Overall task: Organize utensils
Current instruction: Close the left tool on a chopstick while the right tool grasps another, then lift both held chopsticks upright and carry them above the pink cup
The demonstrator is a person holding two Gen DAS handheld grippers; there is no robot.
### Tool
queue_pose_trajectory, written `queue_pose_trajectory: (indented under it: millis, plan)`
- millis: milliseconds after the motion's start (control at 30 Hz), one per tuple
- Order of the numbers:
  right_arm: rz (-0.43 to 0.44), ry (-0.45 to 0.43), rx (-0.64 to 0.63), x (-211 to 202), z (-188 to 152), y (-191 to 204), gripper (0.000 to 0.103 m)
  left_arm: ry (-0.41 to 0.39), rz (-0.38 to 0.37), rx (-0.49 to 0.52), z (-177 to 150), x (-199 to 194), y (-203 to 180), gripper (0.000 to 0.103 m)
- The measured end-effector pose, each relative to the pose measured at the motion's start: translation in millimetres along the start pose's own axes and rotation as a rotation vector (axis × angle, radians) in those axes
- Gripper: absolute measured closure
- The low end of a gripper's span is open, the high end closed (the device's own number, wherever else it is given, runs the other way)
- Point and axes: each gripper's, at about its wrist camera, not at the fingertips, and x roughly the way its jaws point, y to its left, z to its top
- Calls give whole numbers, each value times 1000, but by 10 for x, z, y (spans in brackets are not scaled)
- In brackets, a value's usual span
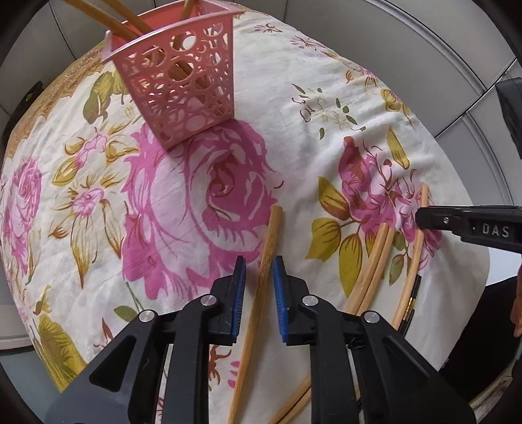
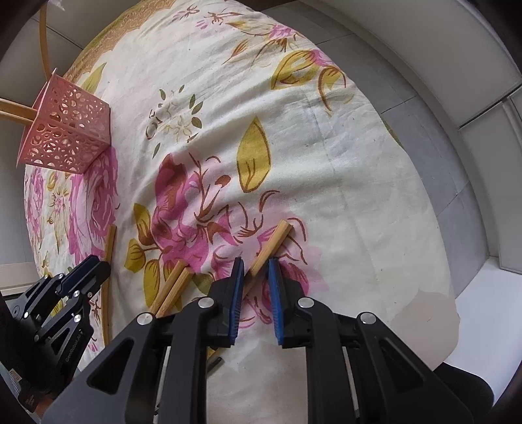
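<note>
A pink perforated holder (image 1: 182, 81) stands on the floral cloth with several bamboo chopsticks (image 1: 130, 19) in it; it also shows at the left of the right wrist view (image 2: 68, 130). My left gripper (image 1: 259, 265) is open, its blue pads on either side of a lone bamboo chopstick (image 1: 266, 261) that lies on the cloth. My right gripper (image 2: 255, 267) is open around another chopstick (image 2: 270, 249) lying on the cloth. A pair of chopsticks (image 2: 173, 287) lies just left of it. The right gripper's tip (image 1: 456, 221) shows in the left wrist view.
The floral cloth (image 2: 293, 146) covers a round table. A pair of chopsticks (image 1: 375, 261) and a single one (image 1: 417, 248) lie right of my left gripper. The left gripper (image 2: 81, 277) shows at the lower left of the right wrist view. Grey floor tiles surround the table.
</note>
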Motion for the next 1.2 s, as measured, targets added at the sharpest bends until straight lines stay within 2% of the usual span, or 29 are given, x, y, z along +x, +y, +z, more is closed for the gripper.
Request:
queue_pose_trajectory:
  millis: [67,133,167,200,267,300,333,400,500,633,733,833,967,1100,1200]
  plan:
    - [4,13,-2,89,-3,175,78,-3,16,12,67,23,-39,77]
    - [51,31,17,102,37,185,56,6,35,38,111,37,-87,76]
    - [56,33,23,120,71,258,54,10,45,56,122,41,-110,78]
    - [44,26,30,119,81,284,53,12,28,61,129,39,-116,91]
    - [-22,-19,15,104,86,356,77,-11,15,56,130,34,-122,96]
    - [-20,-47,4,99,80,367,89,-20,1,42,129,26,-107,96]
    - [18,-64,27,87,67,327,90,-30,-20,23,101,0,-66,97]
    - [132,-79,71,87,33,218,92,-82,-50,-5,35,-144,10,97]
    - [221,-162,53,-51,-68,117,92,-176,-98,-44,-79,-474,105,97]
    - [325,-308,-22,-417,-316,121,93,-307,-83,-76,-259,-939,163,97]
    - [359,-429,-108,-778,-561,264,94,-411,-54,-102,-412,-1302,161,97]
    - [399,-515,-190,-1110,-764,335,95,-505,-19,-119,-494,-1637,152,97]
    - [404,-632,-310,-1533,-1005,446,95,-613,21,-137,-590,-1959,55,97]
    - [413,-677,-362,-1811,-1110,506,95,-705,38,-152,-593,-2246,-24,97]
    - [425,-670,-350,-1921,-1104,477,95,-771,31,-167,-563,-2422,-64,97]
